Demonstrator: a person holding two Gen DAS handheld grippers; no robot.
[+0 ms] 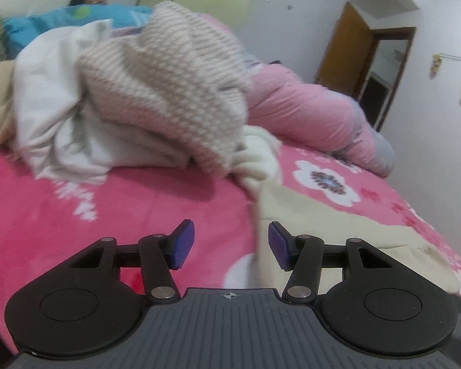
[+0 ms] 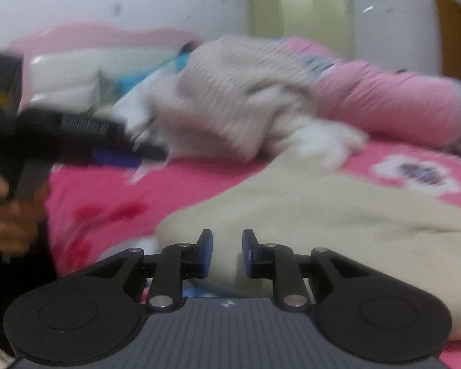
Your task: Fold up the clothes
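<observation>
Two handheld grippers hover low over a bed spread with a pink floral blanket (image 1: pixel 156 215), where a cream garment (image 2: pixel 338 215) lies stretched toward the camera, its far end running up into a heap of laundry. The left gripper (image 1: pixel 227 247) stands with its blue-padded jaws well apart and nothing between them, the garment's near edge lying just beneath and to the right of its fingers. The right gripper (image 2: pixel 227 253) has its jaws parted by a narrow gap, the cream cloth lying below them; the pads do not appear to press on it. At the left edge of the right wrist view, a hand (image 2: pixel 6 215) grips the handle of the other tool. Behind, a striped knit sweater (image 1: pixel 169 92) slumps over a white garment (image 1: pixel 52 98), with a rolled pink quilt (image 1: pixel 310 113) to the right and a person lying at the head of the bed. The step in hand looks like laying the cream piece flat before the first fold. Doing it well would mean pinching two corners of the near edge, one per gripper, taking only a single layer, then drawing evenly so the cloth clears the pile without dragging the sweater along. Blur leaves the garment's exact outline uncertain.
</observation>
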